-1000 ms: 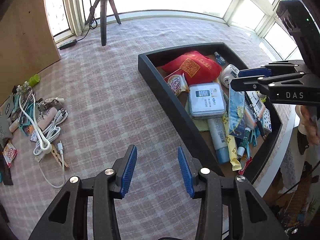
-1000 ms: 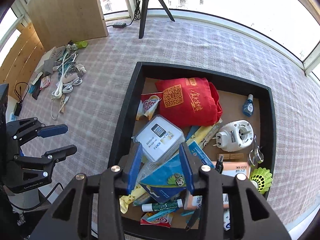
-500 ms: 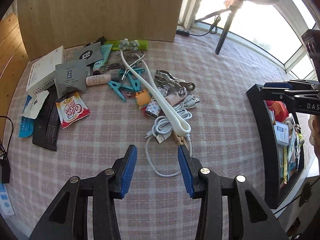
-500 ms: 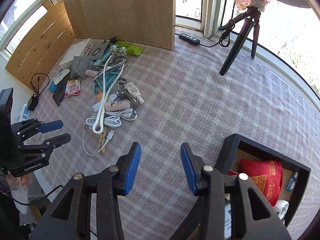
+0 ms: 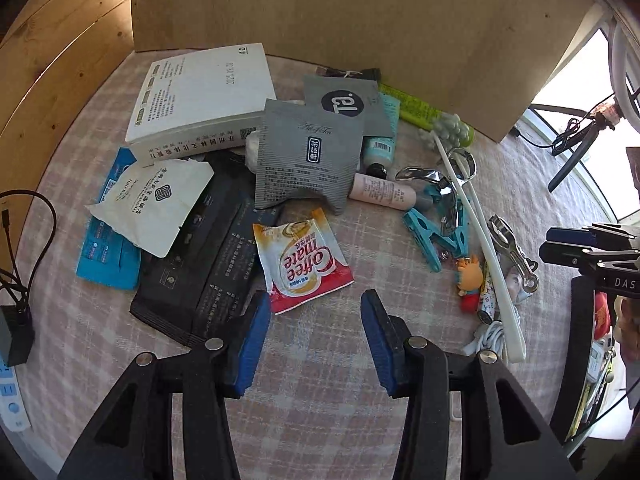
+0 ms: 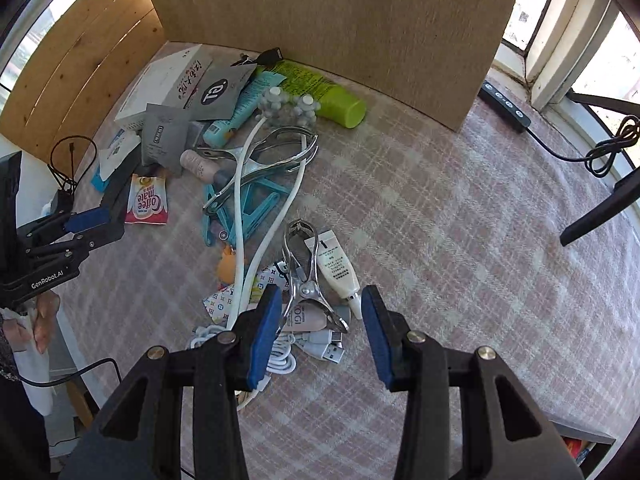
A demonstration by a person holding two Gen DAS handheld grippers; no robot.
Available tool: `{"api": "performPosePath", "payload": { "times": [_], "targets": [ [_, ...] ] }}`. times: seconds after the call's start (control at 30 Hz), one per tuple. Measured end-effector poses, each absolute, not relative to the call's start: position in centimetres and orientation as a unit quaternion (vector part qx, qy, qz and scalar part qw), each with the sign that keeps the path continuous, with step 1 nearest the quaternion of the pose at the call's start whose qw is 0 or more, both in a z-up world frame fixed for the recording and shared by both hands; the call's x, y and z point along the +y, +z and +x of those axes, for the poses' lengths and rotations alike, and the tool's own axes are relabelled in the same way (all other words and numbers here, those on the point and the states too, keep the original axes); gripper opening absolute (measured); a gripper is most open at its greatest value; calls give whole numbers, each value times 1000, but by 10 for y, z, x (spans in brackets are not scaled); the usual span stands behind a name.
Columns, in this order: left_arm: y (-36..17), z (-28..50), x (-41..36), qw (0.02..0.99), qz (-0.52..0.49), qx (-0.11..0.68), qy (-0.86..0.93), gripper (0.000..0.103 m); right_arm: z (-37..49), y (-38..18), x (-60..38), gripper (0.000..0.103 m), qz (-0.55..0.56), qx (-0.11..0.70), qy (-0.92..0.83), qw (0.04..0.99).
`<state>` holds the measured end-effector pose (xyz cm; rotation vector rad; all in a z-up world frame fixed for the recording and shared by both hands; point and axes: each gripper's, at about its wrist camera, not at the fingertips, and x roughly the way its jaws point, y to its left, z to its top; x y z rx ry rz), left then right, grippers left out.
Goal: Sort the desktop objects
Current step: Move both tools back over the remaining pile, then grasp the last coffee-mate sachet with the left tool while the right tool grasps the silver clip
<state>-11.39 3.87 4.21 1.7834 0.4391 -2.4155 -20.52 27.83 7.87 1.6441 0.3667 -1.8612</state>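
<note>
A sunlit home room: checked tablecloth [image 6: 440, 208], big windows [image 6: 600, 32], household clutter.

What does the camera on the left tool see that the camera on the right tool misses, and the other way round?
Only the left view shows the blue packet under the torn white pouch and the black tray's edge at far right. Only the right view shows the white tube, the USB plugs and the black power strip by the window. Both show the coffee creamer sachet, the white box, the green tube and the blue clothespins.
</note>
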Motion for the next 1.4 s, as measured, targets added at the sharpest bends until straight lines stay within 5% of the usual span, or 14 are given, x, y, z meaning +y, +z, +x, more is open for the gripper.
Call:
{"api": "performPosePath", "payload": {
  "times": [0.5,0.63,0.93,1.23,1.4],
  "targets": [
    [8,-148,50,55,611,118,-781,50,-221,46,255,41,654,130,-670,325],
    [4,-155,50,59,609,129,-780,58,-223,43,250,41,657,136,-668,323],
    [-1,-166,70,62,610,72,-786,59,-211,46,243,24,652,160,-668,321],
    [0,-150,90,31,602,64,-795,43,-206,55,254,23,644,151,-680,317],
    [-5,-155,105,38,597,36,-801,58,-204,54,256,23,644,158,-681,312]
  ]
}}
